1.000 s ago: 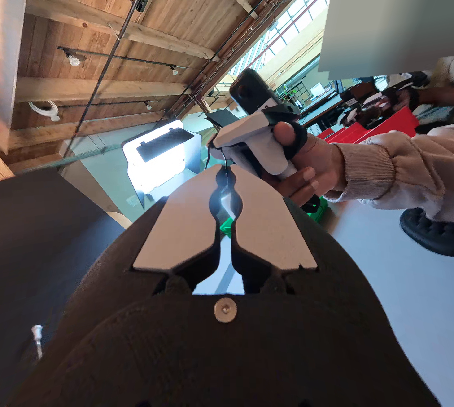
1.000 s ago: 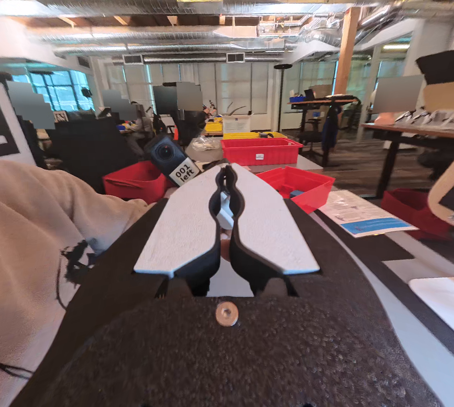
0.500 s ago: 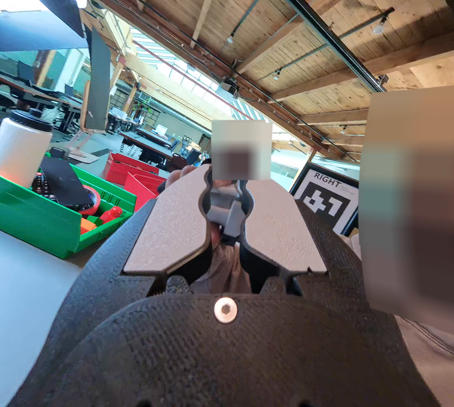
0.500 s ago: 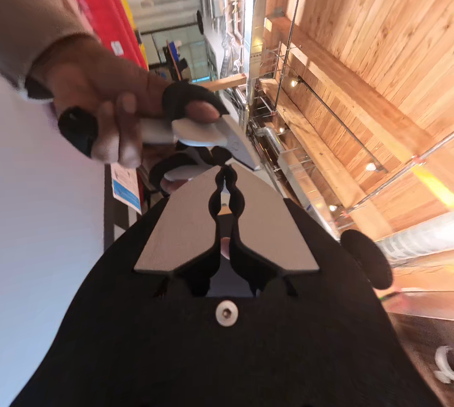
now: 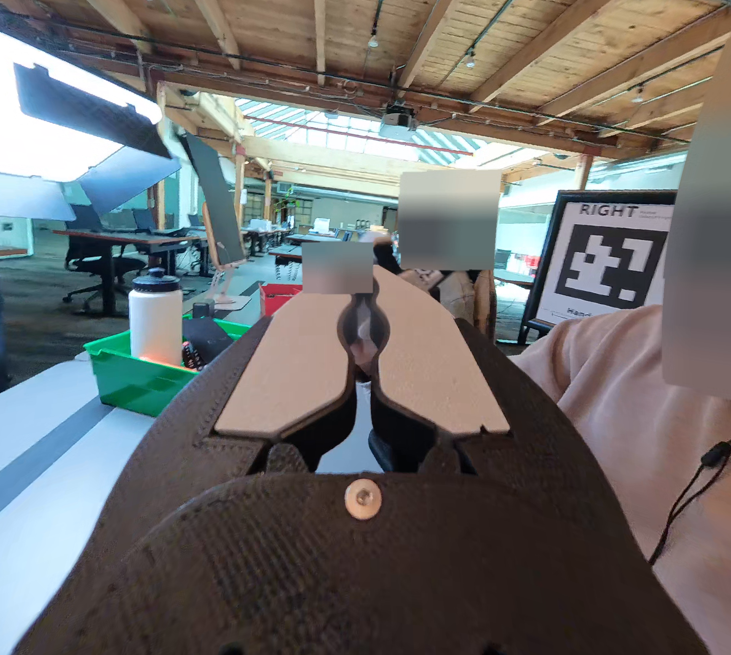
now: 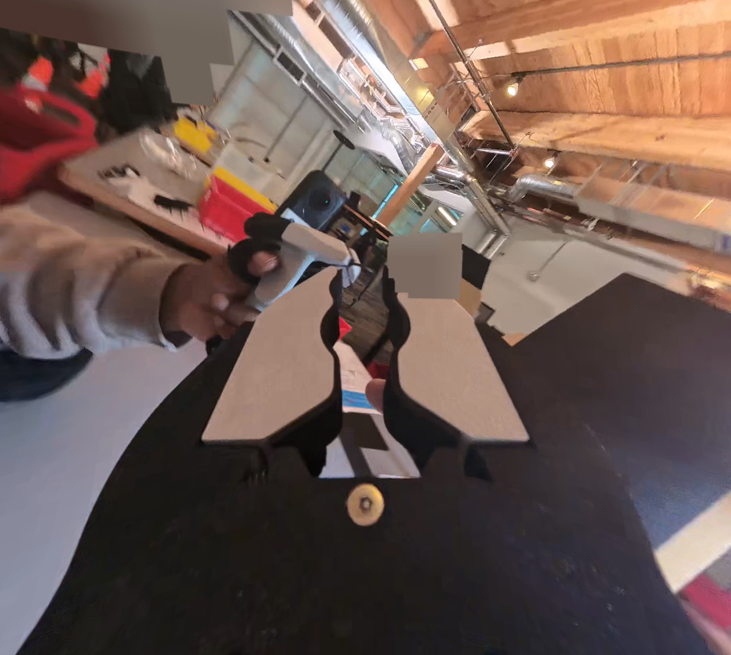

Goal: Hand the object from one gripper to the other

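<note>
Jaws of the left gripper [image 5: 362, 303] pinch a small pale object [image 5: 363, 323] while the right gripper [image 6: 358, 280] gapes empty, so the handover looks done; next, the right should draw clear.

Left gripper [image 5: 362, 303] pinched nearly closed; right gripper [image 6: 358, 280] spread apart.
Held up off the table (right view tilted sideways), with a sleeved hand [image 6: 213, 303] wrapped round the left gripper's pale handle, finger through its black trigger loop.
</note>
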Motion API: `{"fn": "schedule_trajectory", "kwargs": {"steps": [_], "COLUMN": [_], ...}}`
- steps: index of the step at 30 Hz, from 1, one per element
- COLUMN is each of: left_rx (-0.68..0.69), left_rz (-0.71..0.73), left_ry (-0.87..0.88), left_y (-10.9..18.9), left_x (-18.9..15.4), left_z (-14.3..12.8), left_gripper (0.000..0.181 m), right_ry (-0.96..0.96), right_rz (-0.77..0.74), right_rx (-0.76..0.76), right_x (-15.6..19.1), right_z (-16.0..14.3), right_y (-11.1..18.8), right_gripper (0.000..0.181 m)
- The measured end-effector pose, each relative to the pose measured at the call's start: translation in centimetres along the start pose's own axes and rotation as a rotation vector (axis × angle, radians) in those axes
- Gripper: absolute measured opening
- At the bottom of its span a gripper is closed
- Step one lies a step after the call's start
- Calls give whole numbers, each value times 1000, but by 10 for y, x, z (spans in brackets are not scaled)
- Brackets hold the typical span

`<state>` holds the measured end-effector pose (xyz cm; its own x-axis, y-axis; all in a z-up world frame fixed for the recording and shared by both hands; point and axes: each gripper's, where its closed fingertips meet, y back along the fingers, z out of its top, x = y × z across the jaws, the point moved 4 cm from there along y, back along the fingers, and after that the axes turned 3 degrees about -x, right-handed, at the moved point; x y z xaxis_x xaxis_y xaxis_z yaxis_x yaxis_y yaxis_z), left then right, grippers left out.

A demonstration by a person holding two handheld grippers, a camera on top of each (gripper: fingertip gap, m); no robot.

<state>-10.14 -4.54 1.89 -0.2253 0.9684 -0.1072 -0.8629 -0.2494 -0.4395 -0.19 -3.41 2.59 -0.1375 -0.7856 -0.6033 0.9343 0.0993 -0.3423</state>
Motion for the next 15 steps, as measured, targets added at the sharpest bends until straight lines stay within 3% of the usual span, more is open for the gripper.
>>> {"fn": "schedule_trajectory", "kwargs": {"steps": [4,9,12,15], "left_rx": [47,173,230,203], "left_rz": [-97,-285,-353,-301], "left_ry": [18,148,207,187], "left_y": [-4,-9,-10,-7], "left_x": [-7,-22,-28,-22], "left_z": [-10,-32,-41,-31], "left_gripper": [0,0,0,0], "right_ry": [-213,-268,-257,-257], "right_rz": [91,312,388,382], "right_rx": [9,47,48,115], "right_x": [-4,21,31,24], "right_z": [-10,-21,-20,-21], "right_y": [2,4,5,9], "right_gripper": [25,26,2,1]}}
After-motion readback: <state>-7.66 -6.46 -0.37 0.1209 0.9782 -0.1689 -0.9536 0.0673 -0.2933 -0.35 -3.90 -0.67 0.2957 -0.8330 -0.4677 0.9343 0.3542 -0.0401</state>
